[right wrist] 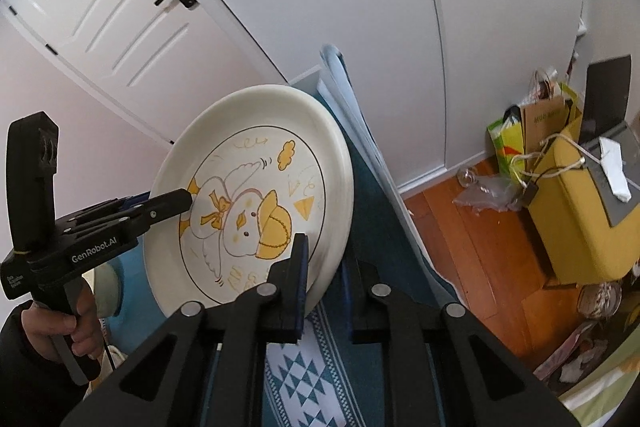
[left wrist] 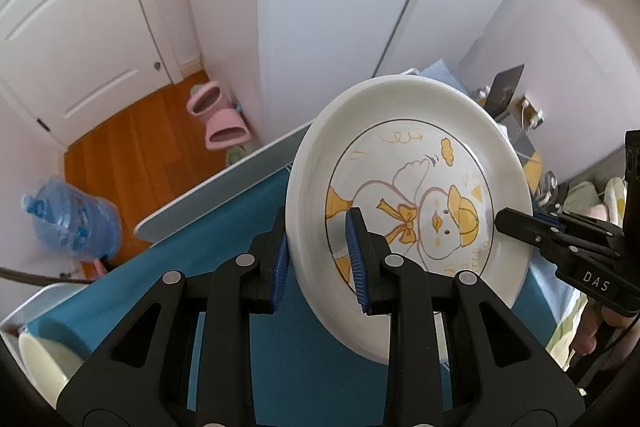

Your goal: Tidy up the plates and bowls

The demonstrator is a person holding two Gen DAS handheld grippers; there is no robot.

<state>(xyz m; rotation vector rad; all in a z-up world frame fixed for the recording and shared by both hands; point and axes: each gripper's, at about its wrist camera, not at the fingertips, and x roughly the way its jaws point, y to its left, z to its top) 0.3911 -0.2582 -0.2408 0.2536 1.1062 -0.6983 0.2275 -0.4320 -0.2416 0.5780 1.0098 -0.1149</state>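
Duck-print plate is in the air, tilted on edge above the teal-covered surface, pinched at opposite rim points. Left tool is clenched on its lower-left rim; right tool is clenched on the right rim. Cream bowl sits at the surface's near-left corner.

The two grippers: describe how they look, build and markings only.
Both are matte black, with angular linkage arms, silver round pivot pins and ribbed blue pads on the fingers. The left gripper bears white "GenRobot.AI" lettering and a pistol-style handle held by a dark-sleeved hand, a black cable below. The right gripper shows "DAS".
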